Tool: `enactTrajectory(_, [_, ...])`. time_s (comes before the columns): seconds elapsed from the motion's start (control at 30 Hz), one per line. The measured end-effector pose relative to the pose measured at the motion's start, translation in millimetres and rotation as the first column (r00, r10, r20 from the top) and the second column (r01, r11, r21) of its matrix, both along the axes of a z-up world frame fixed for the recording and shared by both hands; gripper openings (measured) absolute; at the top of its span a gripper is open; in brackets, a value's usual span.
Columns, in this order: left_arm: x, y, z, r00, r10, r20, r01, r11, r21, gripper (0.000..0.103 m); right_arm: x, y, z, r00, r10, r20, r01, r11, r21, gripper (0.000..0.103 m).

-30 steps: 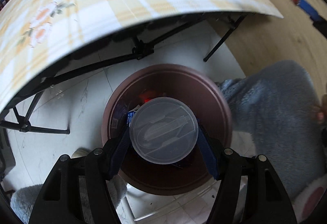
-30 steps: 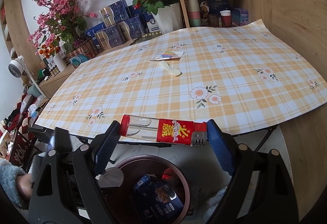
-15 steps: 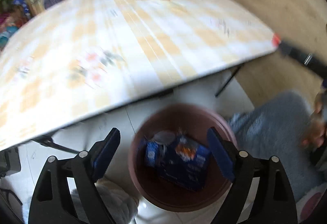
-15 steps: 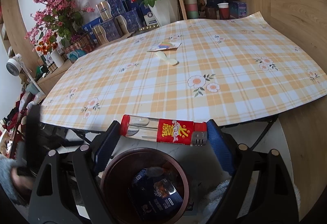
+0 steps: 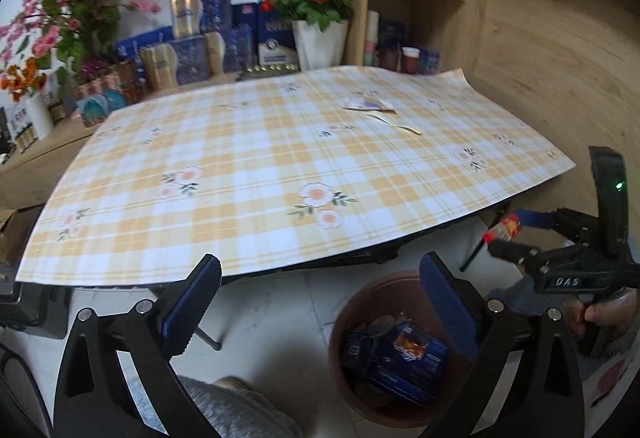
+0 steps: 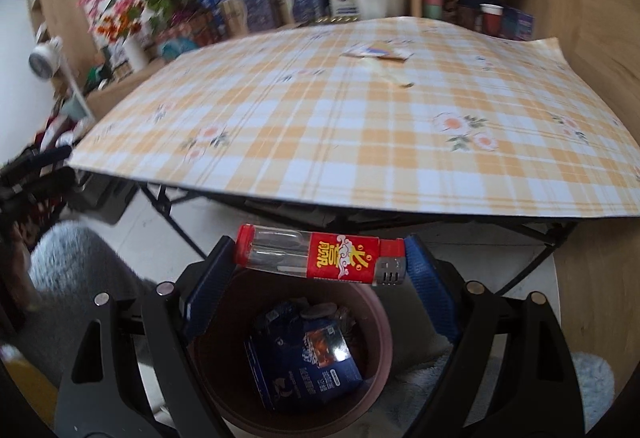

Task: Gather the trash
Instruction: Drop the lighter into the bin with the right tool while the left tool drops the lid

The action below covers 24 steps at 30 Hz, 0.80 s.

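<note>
My left gripper (image 5: 318, 266) hangs above the floor in front of the table, its jaws opening with nothing between them. To its lower right stands a brown round bin (image 5: 340, 322) holding a blue box (image 5: 400, 362) and a clear round lid (image 5: 382, 323). My right gripper (image 6: 318, 258) is shut on a red and clear lighter (image 6: 320, 258), held level just above the bin's (image 6: 384, 326) far rim. In the left wrist view that lighter (image 5: 506, 228) shows at the right edge. A torn wrapper (image 5: 368, 105) and a pale strip (image 5: 396, 122) lie far back on the table.
The table with the orange checked cloth (image 5: 280, 174) fills the middle, with black folding legs (image 6: 172, 218) under it. Shelves with flower pots, cups and blue boxes (image 5: 240, 38) line the back wall. A person's hand (image 5: 600, 314) holds the right gripper's handle. Grey fluffy fabric (image 6: 72, 270) lies by the bin.
The left gripper let the clear lid drop into the bin, opened wide, then rose and tilted up to face the table. The right gripper sank with the lighter towards the bin.
</note>
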<state>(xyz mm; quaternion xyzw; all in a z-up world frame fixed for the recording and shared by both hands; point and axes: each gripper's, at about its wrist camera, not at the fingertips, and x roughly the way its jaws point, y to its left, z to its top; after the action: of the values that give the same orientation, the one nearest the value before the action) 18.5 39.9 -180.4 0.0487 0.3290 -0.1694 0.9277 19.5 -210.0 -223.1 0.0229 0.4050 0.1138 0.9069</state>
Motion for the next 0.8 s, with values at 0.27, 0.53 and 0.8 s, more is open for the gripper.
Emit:
enactTrajectory(0.27, [-2.0, 21.8, -7.1, 0.990, 0.143, 0.009, -0.141, 0.987, -0.077, 0.097, 9.8, 21.4, -31.9, 0.993, 0.066, -0.100, -0.070, 0.997, -0.036, 0.085])
enactTrajectory(0.53, [9.5, 36.3, -14.5, 0.980, 0.192, -0.054, -0.198, 0.972, -0.129, 0.097, 12.9, 26.2, -46.8, 0.984, 0.084, -0.156, -0.093, 0.994, -0.056, 0.085])
enactTrajectory(0.8, [9.0, 34.4, -16.0, 0.981, 0.190, -0.051, -0.195, 0.974, -0.118, 0.097, 13.4, 26.5, -47.7, 0.983, 0.089, -0.161, -0.099, 0.994, -0.054, 0.085])
